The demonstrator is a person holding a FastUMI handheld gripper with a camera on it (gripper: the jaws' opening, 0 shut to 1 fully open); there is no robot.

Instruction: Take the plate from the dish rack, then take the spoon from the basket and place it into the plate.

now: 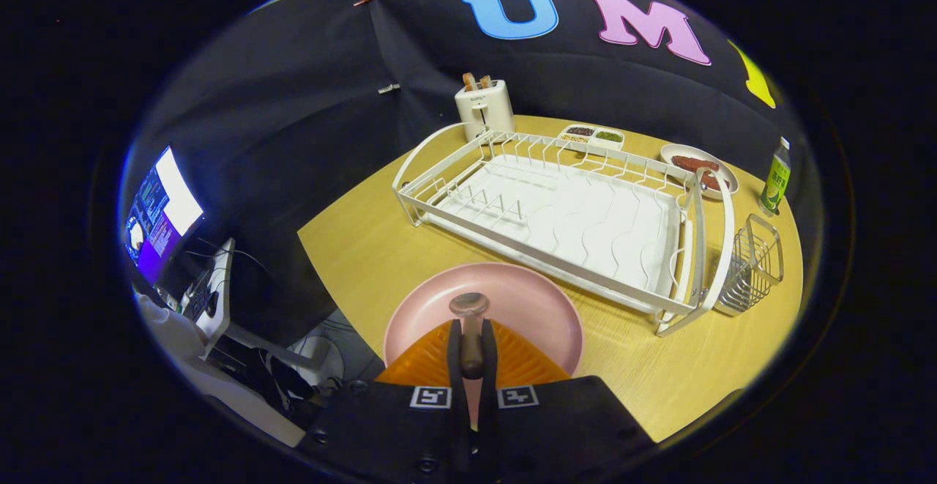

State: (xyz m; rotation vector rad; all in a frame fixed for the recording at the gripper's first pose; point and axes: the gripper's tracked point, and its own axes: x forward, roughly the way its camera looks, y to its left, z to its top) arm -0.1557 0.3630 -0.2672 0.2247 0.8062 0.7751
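The gripper (pixel 469 345) has its two orange fingers (pixel 421 358) pressed in on the handle of a spoon (pixel 469 323), pinching it so the bowl end sticks out just past the fingertips. That bowl end is over the pink plate (pixel 538 308), which lies flat on the wooden table (pixel 351 250) near its front edge, just in front of the white dish rack (pixel 556 213). The rack's slots stand empty, so the plate is already out. The wire basket (pixel 754 264) sits at the rack's right end, toward the table's right edge, and nothing seems to be left in it.

What remains, by my reckoning, is letting the spoon go into the plate. I cannot tell how high it hangs above the plate. If it is let go from well up, it could bounce off the shallow rim and skid onto the table. The plate is close to the table's front edge too, so a downward push on its near rim might tip it or nudge it off. A slow opening, low over the middle, would be safer.

At the back edge stand a toaster (pixel 484 107), a small tray (pixel 591 135), a plate of food (pixel 699 168) and a bottle (pixel 777 176).
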